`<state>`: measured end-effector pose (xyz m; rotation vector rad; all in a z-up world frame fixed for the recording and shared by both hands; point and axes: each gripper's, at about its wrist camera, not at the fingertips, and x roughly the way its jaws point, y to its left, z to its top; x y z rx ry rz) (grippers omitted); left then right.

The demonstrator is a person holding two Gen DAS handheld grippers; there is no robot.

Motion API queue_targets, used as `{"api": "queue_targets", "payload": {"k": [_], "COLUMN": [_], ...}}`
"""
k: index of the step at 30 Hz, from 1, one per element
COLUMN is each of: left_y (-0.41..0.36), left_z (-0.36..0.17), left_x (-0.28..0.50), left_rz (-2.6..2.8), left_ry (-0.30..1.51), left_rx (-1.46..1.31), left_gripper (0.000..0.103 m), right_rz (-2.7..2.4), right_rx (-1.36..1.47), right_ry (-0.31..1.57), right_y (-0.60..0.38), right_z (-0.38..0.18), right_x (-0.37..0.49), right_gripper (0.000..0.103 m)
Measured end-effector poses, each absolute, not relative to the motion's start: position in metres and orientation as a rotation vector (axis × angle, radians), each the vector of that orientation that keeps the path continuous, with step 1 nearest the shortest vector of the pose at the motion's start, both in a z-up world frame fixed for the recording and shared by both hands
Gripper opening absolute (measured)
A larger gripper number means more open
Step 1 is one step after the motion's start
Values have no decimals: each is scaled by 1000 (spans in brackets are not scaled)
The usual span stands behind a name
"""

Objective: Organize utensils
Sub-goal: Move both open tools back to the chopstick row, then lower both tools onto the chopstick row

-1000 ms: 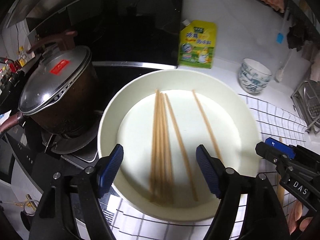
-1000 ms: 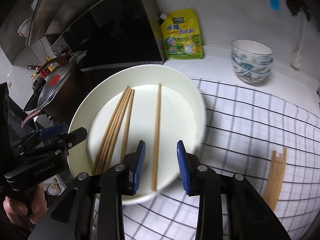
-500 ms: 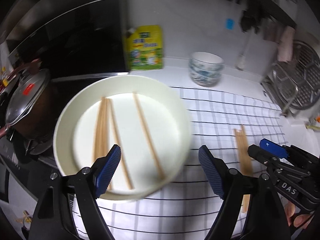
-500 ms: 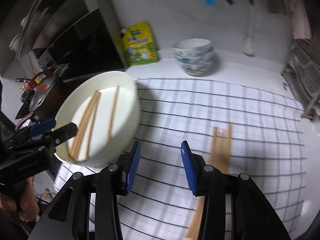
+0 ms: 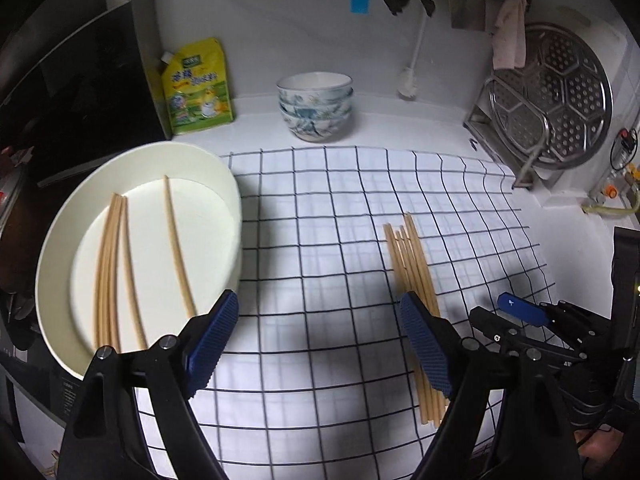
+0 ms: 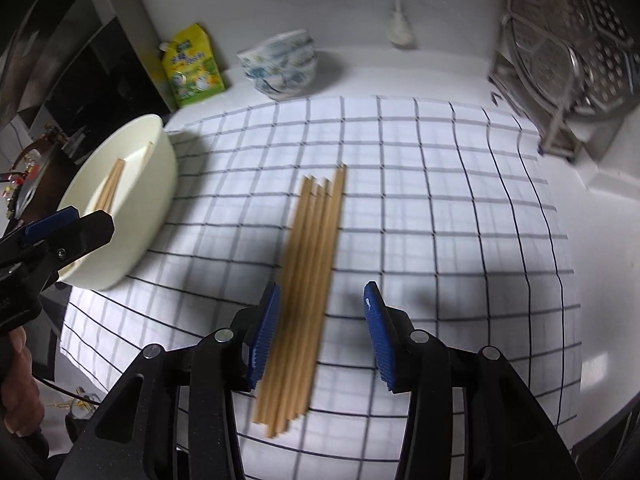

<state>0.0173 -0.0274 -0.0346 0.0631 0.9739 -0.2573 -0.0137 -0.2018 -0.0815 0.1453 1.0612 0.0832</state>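
Right wrist view: my right tool [image 6: 322, 330], jaws just opening and empty, hovers above the bundled pale wooden chopsticks [image 6: 310, 292]; a careless clamp could scatter them across the black-gridded white cloth [image 6: 440, 200].

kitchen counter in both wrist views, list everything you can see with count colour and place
chopsticks on cloth: about five, tan, side by side on the checked cloth
chopsticks in bowl: about five, tan, inside the cream bowl
cream bowl: one, cloth's left edge
checked cloth: one, white with black lines, on the counter
patterned bowls: stacked, blue-white, behind the cloth
pouch: one, yellow-green, against the wall, left of the patterned bowls
steamer plate: one, metal, on a rack at right
left claw: open, empty, over the cloth
right claw: open, above the cloth chopsticks
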Motion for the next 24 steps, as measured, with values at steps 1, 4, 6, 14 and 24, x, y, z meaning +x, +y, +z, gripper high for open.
{"api": "queue_targets", "payload": {"k": [1,4,6,14,24], "left_y": [-30,-40,-44,-49,-48], "left_z": [-37,-50,-60,-79,-93], "left_x": [17,17,17,16,15], "left_rz": [-260,-268,-264,-245,-234], "left_ry": [979,997,1018,1045,1080], "left_rx": [65,80,88,120,114], "left_gripper": [81,82,82,82,82], "right_rz": [78,78,78,97,71], "right_rx": [146,144,135,136,113], "right_ry": [1070,1090,1104,1130,1136], "right_y": [-205,-211,-211,-208,-204], "right_z": [-86,-98,-104,-126,-140], "right_x": [-15,-19,-19,-18,-15], "right_gripper": [42,42,42,42,42]}}
